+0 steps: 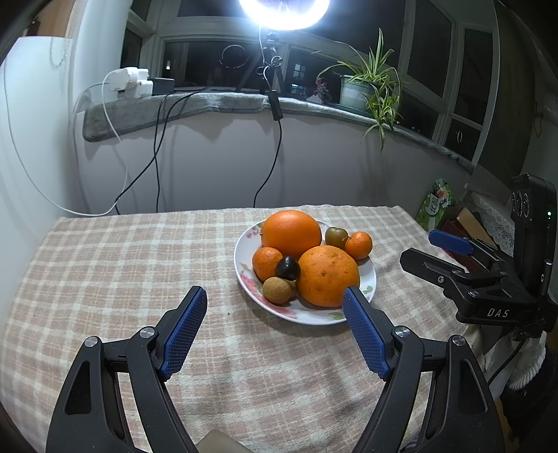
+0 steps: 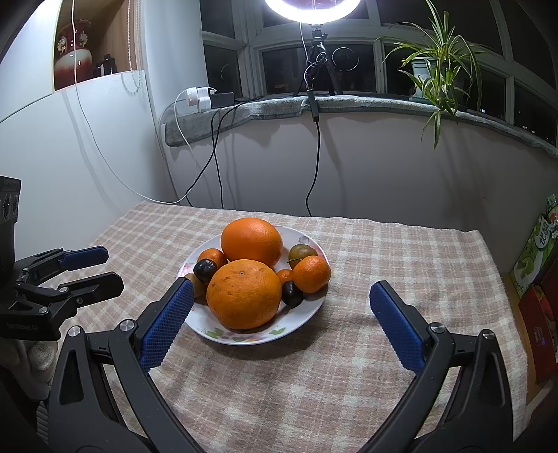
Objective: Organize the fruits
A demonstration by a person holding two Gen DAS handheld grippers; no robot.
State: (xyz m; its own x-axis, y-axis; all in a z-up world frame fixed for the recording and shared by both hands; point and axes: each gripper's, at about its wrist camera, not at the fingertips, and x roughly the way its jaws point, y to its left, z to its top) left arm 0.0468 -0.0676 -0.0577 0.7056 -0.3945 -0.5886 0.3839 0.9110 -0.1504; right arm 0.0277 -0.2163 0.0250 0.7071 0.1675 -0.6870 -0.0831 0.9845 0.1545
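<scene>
Left wrist view: left gripper, jaws apart, nothing between them, above the checked tablecloth. White floral plate just ahead, bearing two large oranges, small mandarins, a dark plum, a brown round fruit.

Right wrist view: right gripper, jaws apart and empty; plate between and just beyond its fingertips. Ring light on windowsill; potted plant right.
</scene>
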